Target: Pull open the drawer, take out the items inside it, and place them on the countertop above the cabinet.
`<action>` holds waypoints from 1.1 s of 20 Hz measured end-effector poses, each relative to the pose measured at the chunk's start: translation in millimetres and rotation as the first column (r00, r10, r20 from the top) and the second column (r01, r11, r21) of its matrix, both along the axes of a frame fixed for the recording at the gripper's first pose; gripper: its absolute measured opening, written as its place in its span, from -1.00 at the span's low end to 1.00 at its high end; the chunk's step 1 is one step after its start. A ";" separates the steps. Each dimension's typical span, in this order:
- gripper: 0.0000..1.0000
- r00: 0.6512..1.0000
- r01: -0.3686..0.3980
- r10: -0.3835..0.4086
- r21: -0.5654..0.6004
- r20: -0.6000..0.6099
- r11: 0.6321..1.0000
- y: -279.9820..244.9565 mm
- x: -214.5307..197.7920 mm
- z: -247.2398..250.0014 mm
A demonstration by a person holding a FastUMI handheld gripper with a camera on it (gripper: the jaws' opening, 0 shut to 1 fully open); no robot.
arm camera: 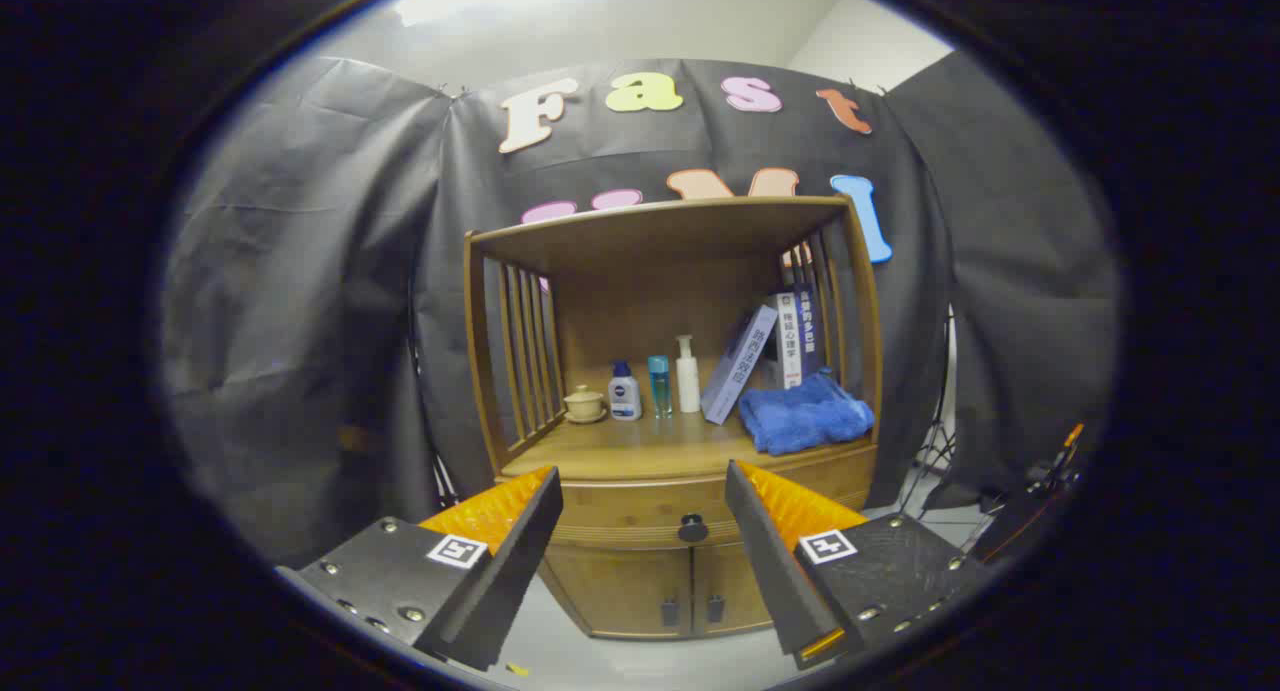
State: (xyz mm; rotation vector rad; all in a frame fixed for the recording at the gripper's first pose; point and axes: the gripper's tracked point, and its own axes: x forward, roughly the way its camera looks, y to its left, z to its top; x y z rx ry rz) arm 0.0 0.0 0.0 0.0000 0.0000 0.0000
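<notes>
Gripper (645, 491) fingers sit spread wide apart with nothing between them, both pointing straight at a wooden cabinet (670, 411) a little way ahead. Right in the gap between the fingers you can see the drawer (640, 516), a wide honey-brown wood front with one small dark round knob (692, 528) in the middle, and it looks fully pushed in, flush with the frame. Below it are two little doors (660, 591) with dark pulls.

Above the drawer is the countertop (640, 449), and it's already got stuff on it: a small pale lidded cup (584, 404) by the slatted side, a white bottle with a blue cap (624, 392), a thin teal bottle (659, 385), a white pump bottle (687, 374), a few books (765, 356) leaning against each other, and a folded blue towel (803, 414) in front of them. What's printed on the bottles is too small for me to make out, honestly.
</notes>
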 end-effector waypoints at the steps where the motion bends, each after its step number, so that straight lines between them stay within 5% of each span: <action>1: 0.95 1.000 0.000 0.000 -0.010 -0.006 1.000 -0.2 -0.7 -1.9; 22: 0.95 0.998 0.049 -0.049 0.003 0.026 0.999 -24.0 4.0 -1.1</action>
